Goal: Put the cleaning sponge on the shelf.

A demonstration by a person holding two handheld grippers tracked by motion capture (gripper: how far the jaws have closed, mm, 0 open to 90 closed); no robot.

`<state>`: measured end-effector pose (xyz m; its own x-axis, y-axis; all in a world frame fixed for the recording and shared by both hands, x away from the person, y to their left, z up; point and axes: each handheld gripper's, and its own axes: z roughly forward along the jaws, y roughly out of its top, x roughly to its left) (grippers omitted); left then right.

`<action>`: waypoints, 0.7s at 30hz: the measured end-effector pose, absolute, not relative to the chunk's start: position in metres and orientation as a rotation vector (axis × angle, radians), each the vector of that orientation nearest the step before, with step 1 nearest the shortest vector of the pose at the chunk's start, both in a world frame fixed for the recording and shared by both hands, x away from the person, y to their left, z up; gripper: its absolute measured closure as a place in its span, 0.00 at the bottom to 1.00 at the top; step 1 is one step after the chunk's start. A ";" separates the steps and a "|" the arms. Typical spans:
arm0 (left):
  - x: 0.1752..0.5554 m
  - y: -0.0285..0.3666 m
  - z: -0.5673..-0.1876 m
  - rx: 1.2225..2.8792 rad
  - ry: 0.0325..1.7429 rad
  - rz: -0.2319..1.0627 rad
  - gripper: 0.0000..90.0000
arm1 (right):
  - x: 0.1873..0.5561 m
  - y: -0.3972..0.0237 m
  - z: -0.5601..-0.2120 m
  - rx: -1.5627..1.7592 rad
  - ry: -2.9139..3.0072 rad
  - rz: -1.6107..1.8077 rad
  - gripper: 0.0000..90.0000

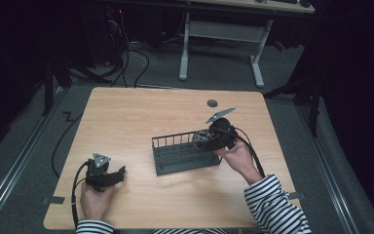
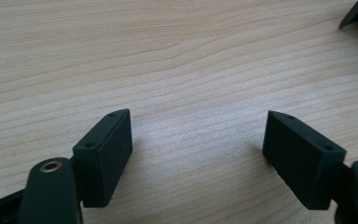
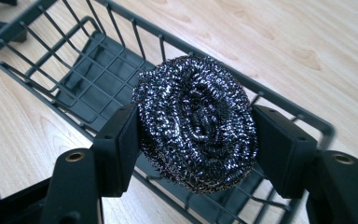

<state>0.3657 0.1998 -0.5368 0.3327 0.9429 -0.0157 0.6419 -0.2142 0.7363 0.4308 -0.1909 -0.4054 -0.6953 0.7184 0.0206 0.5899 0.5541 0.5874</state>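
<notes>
- Steel scouring pad (image 3: 196, 122) sits between the two black pads of the right gripper (image 3: 196, 140), which press on its left and right sides; the gripper is closed on it and carries it.
- In the high view the right gripper (image 1: 213, 139) is at the right end of the dark wire basket (image 1: 175, 158), and the scouring pad (image 1: 202, 137) hangs over this end, just above the rim.
- Judging from this, the step in hand is to bring the scouring pad into the wire basket (image 3: 98, 70); it is not yet lying on the basket floor.
- Next move, as it seems: lower the pad a little between the wire walls, then open the jaws so that it drops inside and does not catch on the rim.
- Far from this work, the left gripper (image 1: 108, 176) rests near the left near corner of the wooden table (image 1: 126, 112), well apart from the basket.
- Its jaws stand wide apart with nothing between them, over bare wood (image 2: 191, 70).
</notes>
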 end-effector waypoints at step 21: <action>0.365 0.199 -0.537 1.948 1.382 0.589 0.27 | 0.437 -0.189 -0.416 1.138 2.595 0.852 0.28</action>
